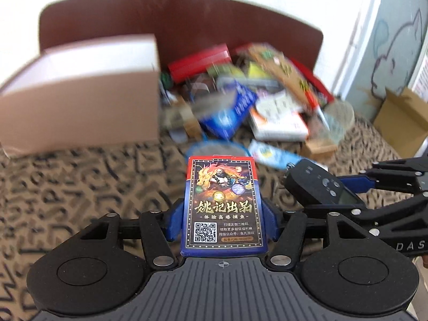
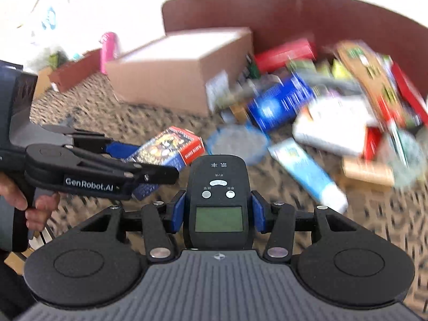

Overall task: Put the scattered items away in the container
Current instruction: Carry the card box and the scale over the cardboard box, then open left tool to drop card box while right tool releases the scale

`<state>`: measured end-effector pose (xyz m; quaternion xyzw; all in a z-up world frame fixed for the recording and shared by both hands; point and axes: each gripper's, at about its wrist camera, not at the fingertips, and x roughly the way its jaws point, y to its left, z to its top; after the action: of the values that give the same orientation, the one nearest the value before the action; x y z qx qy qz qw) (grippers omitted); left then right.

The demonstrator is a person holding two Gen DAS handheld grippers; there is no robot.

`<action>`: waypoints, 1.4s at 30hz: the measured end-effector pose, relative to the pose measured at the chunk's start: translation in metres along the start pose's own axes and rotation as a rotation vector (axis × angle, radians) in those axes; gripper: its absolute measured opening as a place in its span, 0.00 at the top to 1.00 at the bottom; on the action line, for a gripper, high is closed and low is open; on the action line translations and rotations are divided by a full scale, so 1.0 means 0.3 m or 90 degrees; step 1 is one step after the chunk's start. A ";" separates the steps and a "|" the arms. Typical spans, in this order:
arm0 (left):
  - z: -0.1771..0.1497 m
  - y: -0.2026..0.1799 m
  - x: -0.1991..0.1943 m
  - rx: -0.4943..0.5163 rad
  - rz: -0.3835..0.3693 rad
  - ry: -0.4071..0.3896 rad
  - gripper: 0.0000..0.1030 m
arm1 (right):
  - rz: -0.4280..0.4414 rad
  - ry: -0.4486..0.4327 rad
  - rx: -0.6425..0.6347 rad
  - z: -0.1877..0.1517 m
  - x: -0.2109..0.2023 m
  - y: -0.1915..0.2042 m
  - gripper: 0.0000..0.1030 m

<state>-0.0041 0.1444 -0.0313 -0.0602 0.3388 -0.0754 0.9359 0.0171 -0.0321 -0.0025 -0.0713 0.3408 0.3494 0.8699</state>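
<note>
While both views blur with motion, each set of tongs plainly carries something. The left tongs (image 1: 223, 219) are clamped on a card box (image 1: 223, 204), its printed face up with a QR code near the base, blue pads (image 1: 175, 220) pressing both long sides. In the right wrist view the same left tongs (image 2: 149, 157) appear at left, gripping the card box (image 2: 167, 148) above the patterned tabletop (image 2: 107, 112).

The right tongs (image 2: 218, 214) are clamped on a black scale (image 2: 218, 200) with a grey screen and small buttons, blue pads (image 2: 178, 214) against its sides. From the left wrist view the right tongs (image 1: 355, 187) sit just to the right, with the scale (image 1: 318, 184) held between them.

Ahead of both tongs lies a heap of items: a blue box (image 2: 278, 104), a white book (image 2: 331, 131), a red box (image 2: 283, 53), a light-blue tube (image 2: 305, 171) and a round blue-rimmed lid (image 2: 236, 141). Ahead and left of the heap stands an open carton (image 2: 176, 72), and a brown curved wall (image 2: 267, 13) rises behind everything.
</note>
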 end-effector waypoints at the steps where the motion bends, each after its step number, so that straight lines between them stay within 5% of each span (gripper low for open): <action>1: 0.018 0.017 -0.017 0.000 0.003 -0.011 0.41 | 0.007 -0.009 -0.012 0.031 0.003 0.013 0.47; 11: 0.281 0.259 -0.157 -0.056 0.037 -0.105 0.41 | 0.071 -0.090 -0.097 0.463 0.083 0.142 0.47; 20: 0.553 0.518 -0.100 -0.085 0.135 -0.147 0.41 | 0.046 -0.101 -0.106 0.793 0.323 0.213 0.47; 28: 0.554 0.792 0.160 -0.166 0.168 -0.067 0.41 | 0.003 0.000 -0.084 0.820 0.713 0.234 0.47; 38: 0.558 0.911 0.239 -0.167 0.178 -0.042 0.40 | -0.025 0.064 -0.112 0.827 0.947 0.323 0.46; 40: 0.571 0.928 0.241 -0.178 0.172 -0.056 0.36 | -0.038 0.067 -0.113 0.834 0.973 0.330 0.46; 42: 0.582 0.936 0.232 -0.190 0.168 -0.071 0.21 | -0.048 0.077 -0.123 0.840 0.999 0.334 0.46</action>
<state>0.1893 0.4181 0.0126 -0.1572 0.2987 0.1024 0.9357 0.2451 0.3015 0.0074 -0.1886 0.3542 0.3429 0.8494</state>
